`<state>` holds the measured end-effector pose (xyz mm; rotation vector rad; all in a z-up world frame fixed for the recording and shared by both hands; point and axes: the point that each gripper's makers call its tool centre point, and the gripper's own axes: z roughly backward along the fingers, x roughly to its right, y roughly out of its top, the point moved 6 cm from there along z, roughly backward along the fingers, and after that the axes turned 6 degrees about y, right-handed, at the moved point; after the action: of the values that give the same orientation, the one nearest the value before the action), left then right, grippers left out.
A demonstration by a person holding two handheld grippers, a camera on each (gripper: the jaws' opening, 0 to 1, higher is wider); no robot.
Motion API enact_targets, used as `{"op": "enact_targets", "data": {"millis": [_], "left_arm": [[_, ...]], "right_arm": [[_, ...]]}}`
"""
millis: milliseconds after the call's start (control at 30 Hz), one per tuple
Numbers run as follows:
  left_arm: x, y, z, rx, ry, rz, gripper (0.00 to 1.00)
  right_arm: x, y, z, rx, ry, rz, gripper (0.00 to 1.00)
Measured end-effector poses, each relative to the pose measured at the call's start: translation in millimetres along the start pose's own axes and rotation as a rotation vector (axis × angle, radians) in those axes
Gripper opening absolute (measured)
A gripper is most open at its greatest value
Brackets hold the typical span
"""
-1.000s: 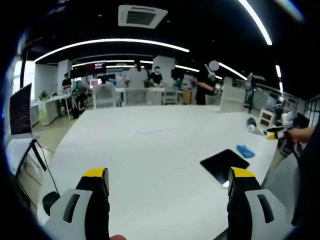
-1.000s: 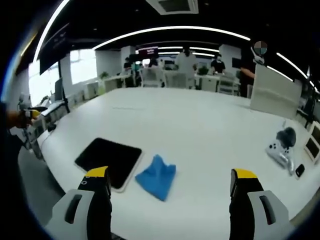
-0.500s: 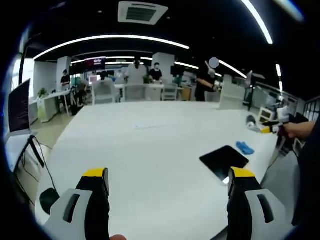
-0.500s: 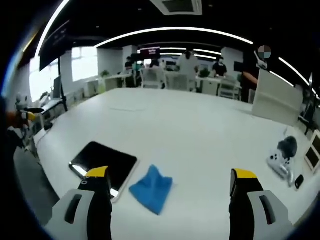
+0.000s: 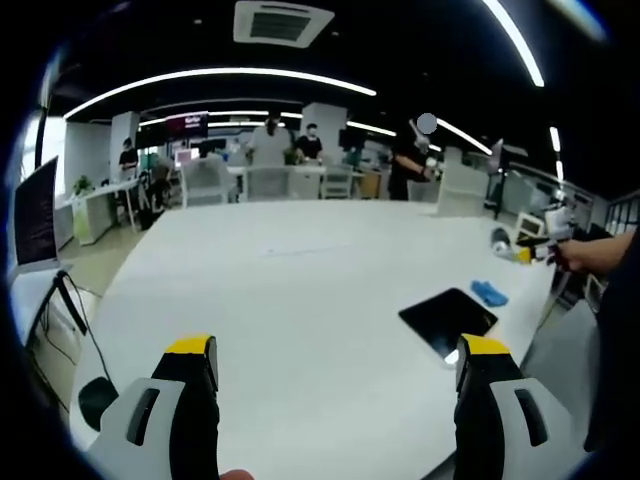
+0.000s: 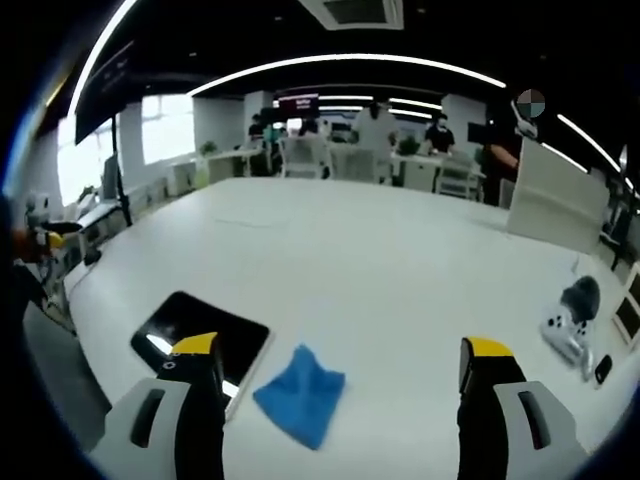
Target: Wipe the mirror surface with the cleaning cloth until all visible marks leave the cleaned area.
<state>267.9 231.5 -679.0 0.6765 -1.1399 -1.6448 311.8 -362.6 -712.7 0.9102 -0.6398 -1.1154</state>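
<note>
A dark flat mirror (image 6: 198,331) lies on the white table (image 6: 380,260) near its edge, and it reflects a ceiling light. A crumpled blue cloth (image 6: 300,394) lies just to its right, touching nothing else. My right gripper (image 6: 340,372) hangs open above the cloth and holds nothing. In the left gripper view the mirror (image 5: 447,318) and the cloth (image 5: 489,294) sit far right on the table. My left gripper (image 5: 335,368) is open and empty over bare table. The right gripper (image 5: 535,246) shows far right in a person's hand.
A white game controller (image 6: 564,336) and a small dark object (image 6: 600,369) lie at the table's right end. A monitor (image 5: 36,215) stands off the left side with cables below. Desks, chairs and several people stand beyond the far edge.
The right gripper view has drifted, so the mirror and cloth sit lower and further left between its jaws. The left gripper view barely shifted. Nothing was taken hold of.
</note>
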Motion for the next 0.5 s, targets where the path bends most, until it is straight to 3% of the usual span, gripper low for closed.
{"op": "enact_targets", "data": {"millis": [300,367,500], "left_arm": [[4.9,-4.6,0,0.003,0.001,0.006,0.99],[7.0,-8.0,1,-0.003,-0.001,0.006,0.99],[8.2,-12.0,1,-0.010,0.002,0.014,0.99]], "right_arm": [[-5,-17.9,-17,-0.008,0.004,-0.024,0.91],[-7,-20.1,-20,0.016,0.014,-0.018,0.87],[-10,-29.9,-29,-0.005,0.020,0.012,0.76]]}}
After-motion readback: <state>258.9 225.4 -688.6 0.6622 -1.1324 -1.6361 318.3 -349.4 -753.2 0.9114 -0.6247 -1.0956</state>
